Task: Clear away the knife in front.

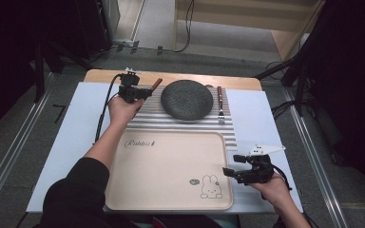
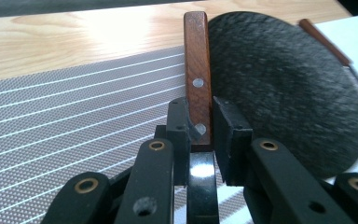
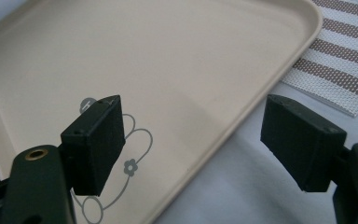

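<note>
A knife with a brown riveted wooden handle (image 2: 196,60) sits between the jaws of my left gripper (image 2: 200,116), which is shut on it. From above, that gripper (image 1: 141,92) is at the back left of the striped placemat (image 1: 147,121), and the handle (image 1: 157,84) sticks out toward the dark round plate (image 1: 187,99). A wooden-handled fork (image 1: 220,103) lies right of the plate. My right gripper (image 1: 231,166) stands open at the right rim of the beige tray (image 1: 166,166), with nothing between its jaws (image 3: 191,140).
The plate (image 2: 284,84) lies just right of the held handle, with the fork (image 2: 326,42) beyond it. The tray (image 3: 144,60) carries a rabbit drawing at its front right corner. The placemat (image 3: 335,60) ends beside the tray. A light wooden strip (image 1: 171,77) runs along the table's far edge.
</note>
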Motion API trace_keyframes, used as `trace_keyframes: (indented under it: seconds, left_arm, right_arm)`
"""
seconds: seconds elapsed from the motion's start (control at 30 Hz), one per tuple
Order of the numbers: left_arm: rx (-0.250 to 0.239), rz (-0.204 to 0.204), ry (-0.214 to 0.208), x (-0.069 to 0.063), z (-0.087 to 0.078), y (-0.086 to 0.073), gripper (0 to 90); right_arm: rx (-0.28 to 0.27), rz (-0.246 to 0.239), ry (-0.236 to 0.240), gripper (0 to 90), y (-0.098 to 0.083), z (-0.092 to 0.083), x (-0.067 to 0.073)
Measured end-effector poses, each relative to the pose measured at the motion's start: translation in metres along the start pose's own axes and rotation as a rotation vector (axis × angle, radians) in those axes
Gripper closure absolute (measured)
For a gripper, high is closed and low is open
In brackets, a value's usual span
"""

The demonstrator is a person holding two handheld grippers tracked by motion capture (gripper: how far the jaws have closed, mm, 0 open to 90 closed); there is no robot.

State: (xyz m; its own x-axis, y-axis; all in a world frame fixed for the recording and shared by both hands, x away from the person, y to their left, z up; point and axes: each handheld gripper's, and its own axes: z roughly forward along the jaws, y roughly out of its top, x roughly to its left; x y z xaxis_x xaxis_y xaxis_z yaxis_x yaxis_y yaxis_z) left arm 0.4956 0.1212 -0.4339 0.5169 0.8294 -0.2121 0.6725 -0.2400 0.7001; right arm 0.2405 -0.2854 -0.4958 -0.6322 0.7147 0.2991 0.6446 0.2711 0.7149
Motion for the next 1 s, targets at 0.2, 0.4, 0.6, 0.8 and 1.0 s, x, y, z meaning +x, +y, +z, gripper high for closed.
trace_keyframes:
  seconds: [0.2, 0.4, 0.6, 0.8, 1.0]
  left_arm:
    - [0.006, 0.061, -0.060, -0.004, -0.010, -0.003, 77.8]
    - [0.027, 0.094, -0.106, -0.006, -0.016, -0.009, 77.8]
    - [0.037, 0.122, -0.147, -0.013, -0.023, -0.013, 77.8]
    - [0.028, 0.157, -0.162, -0.018, -0.031, -0.018, 77.8]
    - [0.031, 0.172, -0.193, -0.022, -0.038, -0.023, 77.8]
  right_arm:
    - [0.000, 0.001, -0.002, 19.9, 0.000, -0.001, -0.001]
    - [0.001, 0.002, -0.001, 19.9, 0.000, 0.000, 0.000]
    - [-0.001, 0.002, -0.004, 19.9, 0.000, 0.000, 0.000]
    - [0.002, 0.004, -0.005, 19.9, 0.000, 0.000, -0.001]
    - [0.000, 0.007, -0.006, 19.9, 0.000, 0.000, -0.001]
